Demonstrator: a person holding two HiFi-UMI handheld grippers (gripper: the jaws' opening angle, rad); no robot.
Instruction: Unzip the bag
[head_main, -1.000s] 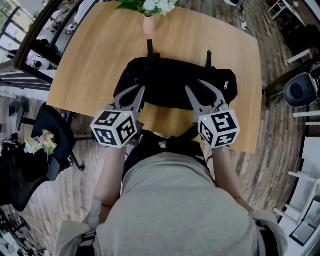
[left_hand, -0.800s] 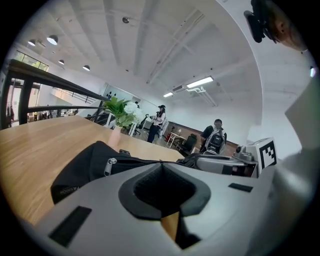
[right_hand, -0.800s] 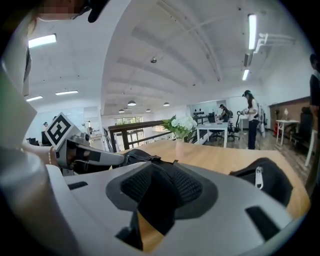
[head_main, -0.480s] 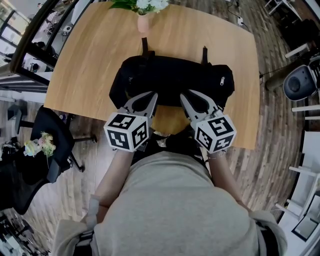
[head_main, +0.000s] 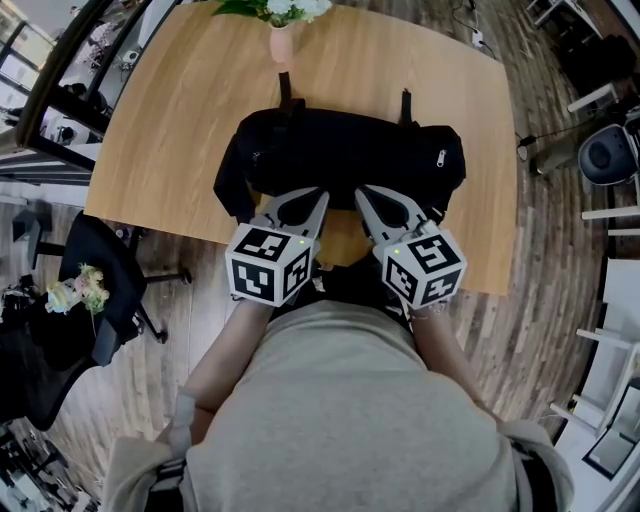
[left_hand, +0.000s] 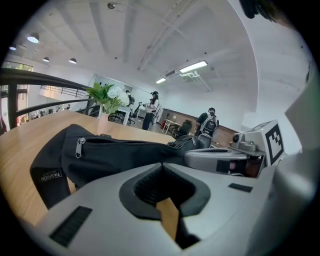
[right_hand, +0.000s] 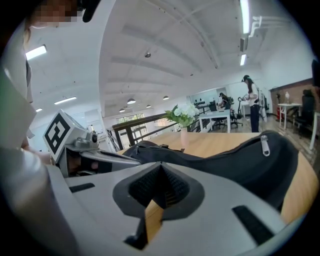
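A black bag (head_main: 345, 150) lies across the wooden table (head_main: 180, 110), with one zip pull near its left end (left_hand: 78, 146) and another near its right end (right_hand: 263, 145). My left gripper (head_main: 316, 198) is shut and empty at the bag's near edge, left of middle. My right gripper (head_main: 363, 193) is close beside it; its jaws have just been closing and now meet with nothing between them. In the left gripper view (left_hand: 161, 166) and the right gripper view (right_hand: 160, 165) the bag lies just beyond the tips. Contact with the bag cannot be told.
A pink vase of white flowers (head_main: 281, 40) stands at the table's far edge behind the bag. A black office chair (head_main: 100, 265) sits to the left of the table, another chair (head_main: 605, 155) at the right. People stand far off in the room (left_hand: 151, 107).
Both grippers have moved inward and forward to the middle of the bag's near edge. The right gripper's jaws, open a second ago, have closed.
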